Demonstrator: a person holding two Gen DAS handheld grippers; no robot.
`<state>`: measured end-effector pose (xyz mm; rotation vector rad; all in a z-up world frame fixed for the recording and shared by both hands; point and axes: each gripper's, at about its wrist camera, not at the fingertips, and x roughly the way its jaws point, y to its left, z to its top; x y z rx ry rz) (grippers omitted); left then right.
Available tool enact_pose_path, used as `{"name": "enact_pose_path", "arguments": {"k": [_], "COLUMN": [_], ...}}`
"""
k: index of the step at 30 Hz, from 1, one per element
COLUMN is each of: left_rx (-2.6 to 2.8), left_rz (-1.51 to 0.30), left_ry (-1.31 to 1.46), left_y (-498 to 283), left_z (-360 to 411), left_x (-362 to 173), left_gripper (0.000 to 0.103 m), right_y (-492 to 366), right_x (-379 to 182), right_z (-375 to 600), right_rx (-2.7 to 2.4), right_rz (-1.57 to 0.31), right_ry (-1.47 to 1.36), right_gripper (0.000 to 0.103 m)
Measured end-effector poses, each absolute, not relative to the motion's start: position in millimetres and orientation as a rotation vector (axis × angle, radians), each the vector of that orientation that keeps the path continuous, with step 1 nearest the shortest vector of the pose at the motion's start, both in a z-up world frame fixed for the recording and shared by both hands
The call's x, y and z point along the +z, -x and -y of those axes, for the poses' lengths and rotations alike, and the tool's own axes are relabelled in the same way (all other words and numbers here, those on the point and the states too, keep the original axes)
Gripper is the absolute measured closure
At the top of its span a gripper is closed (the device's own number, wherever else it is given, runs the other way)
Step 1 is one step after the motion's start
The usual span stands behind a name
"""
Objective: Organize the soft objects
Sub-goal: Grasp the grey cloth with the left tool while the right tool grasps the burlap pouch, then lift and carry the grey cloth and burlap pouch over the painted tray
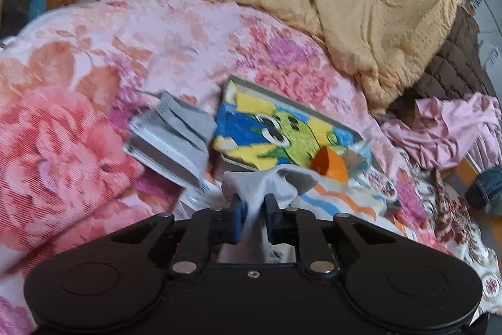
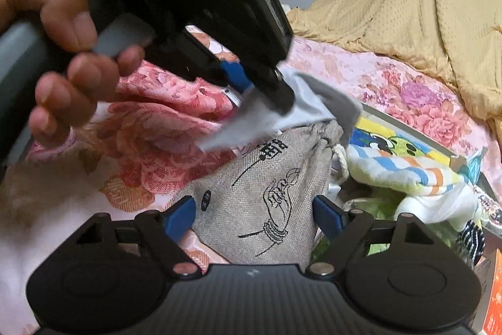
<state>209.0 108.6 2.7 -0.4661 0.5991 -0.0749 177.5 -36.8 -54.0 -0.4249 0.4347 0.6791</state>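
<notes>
Left gripper [image 1: 252, 204] pinched nearly closed on grey cloth [image 1: 251, 184], just in front of cartoon picture [image 1: 282, 131]. Right gripper [image 2: 254, 217] wide open around linen pouch [image 2: 266, 178], pads apparently not pressing. Hand [image 2: 62, 52] seen only from right wrist, gripping left handle, tilted downward.

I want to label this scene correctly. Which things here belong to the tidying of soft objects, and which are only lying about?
Belong to the job:
- grey cloth, pinched in left gripper
- linen pouch, between the open right gripper fingers
- striped towel

Lying about:
- cartoon picture book
- grey booklet
- orange cup
</notes>
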Motion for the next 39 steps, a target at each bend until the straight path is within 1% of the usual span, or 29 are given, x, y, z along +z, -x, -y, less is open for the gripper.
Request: {"name": "enact_pose_path", "arguments": {"k": [2, 5, 7, 8, 10, 11, 12, 13, 16, 20, 27, 33, 39], "left_rx": [-0.064, -0.056, -0.053, -0.053, -0.050, -0.046, -0.039, -0.033, -0.013, 0.011, 0.060, 0.092, 0.079], "left_rz": [-0.589, -0.584, -0.582, -0.582, -0.580, -0.575, -0.568, -0.564, -0.541, -0.518, -0.452, -0.411, -0.388], "left_ry": [0.485, 0.487, 0.481, 0.480, 0.482, 0.486, 0.492, 0.495, 0.495, 0.500, 0.523, 0.515, 0.485], "left_y": [-208.1, -206.1, -203.8, -202.4, -198.1, -195.3, -192.2, -189.7, -177.9, -161.1, -130.1, -114.1, -123.5], "left_z": [-112.3, -113.2, -111.0, -109.7, -108.1, -107.7, -107.6, -107.3, -107.3, -106.8, -105.7, -99.8, -84.4], "left_x": [5.3, 7.6, 8.1, 8.3, 9.0, 9.5, 10.6, 11.4, 16.3, 24.4, 45.5, 66.7, 91.0], "left_gripper": [0.091, 0.093, 0.094, 0.095, 0.096, 0.096, 0.096, 0.096, 0.096, 0.096, 0.096, 0.096, 0.096], "right_y": [-177.6, -178.2, -179.4, -181.2, -183.3, -184.3, -184.3, -183.6, -181.5, -166.7, -135.5, -125.2, -130.5], "right_x": [-53.8, -53.1, -51.7, -51.2, -49.5, -48.6, -47.4, -45.9, -41.9, -34.3, -10.4, 15.3, 43.5], "right_z": [38.1, 40.9, 43.4, 45.6, 48.5, 49.9, 51.1, 51.6, 53.6, 50.5, 50.3, 65.8, 93.3], "right_rx": [0.680, 0.686, 0.692, 0.700, 0.703, 0.699, 0.693, 0.687, 0.682, 0.692, 0.706, 0.673, 0.629], "right_rz": [-0.450, -0.475, -0.492, -0.500, -0.504, -0.505, -0.504, -0.501, -0.485, -0.407, -0.249, -0.186, -0.158], "right_ry": [0.407, 0.370, 0.342, 0.324, 0.309, 0.304, 0.301, 0.301, 0.312, 0.386, 0.443, 0.391, 0.288], "right_gripper": [0.020, 0.026, 0.035, 0.038, 0.053, 0.058, 0.068, 0.074, 0.083, 0.086, 0.087, 0.087, 0.087]}}
